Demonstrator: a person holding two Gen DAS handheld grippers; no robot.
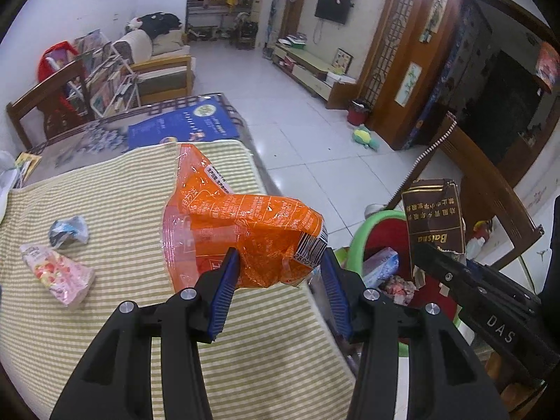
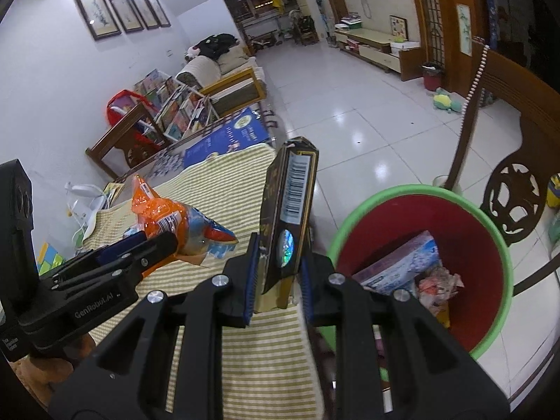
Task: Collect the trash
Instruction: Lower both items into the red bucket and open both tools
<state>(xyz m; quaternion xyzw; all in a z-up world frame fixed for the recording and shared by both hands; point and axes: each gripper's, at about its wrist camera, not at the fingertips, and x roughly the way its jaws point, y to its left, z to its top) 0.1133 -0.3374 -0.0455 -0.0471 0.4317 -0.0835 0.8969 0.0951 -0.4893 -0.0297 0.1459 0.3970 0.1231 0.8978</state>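
Right wrist: tool [image 2: 278,276] upright, clamping box [image 2: 292,210].

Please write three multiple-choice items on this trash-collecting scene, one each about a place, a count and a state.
1. Where is the bin relative to the striped tablecloth?
A. on top of it
B. beside its edge, lower down
C. under the sofa

2. How many pieces of trash lie loose on the cloth in the left wrist view?
A. two
B. four
C. none

3. What is the right gripper doing?
A. hanging open
B. shut on the brown carton
C. shut on a toy

Answers:
1 B, the bin sits past the cloth's edge.
2 A, the pink wrapper and the blue-white wad.
3 B, pads clamp the carton; the left gripper holds the orange wrapper.
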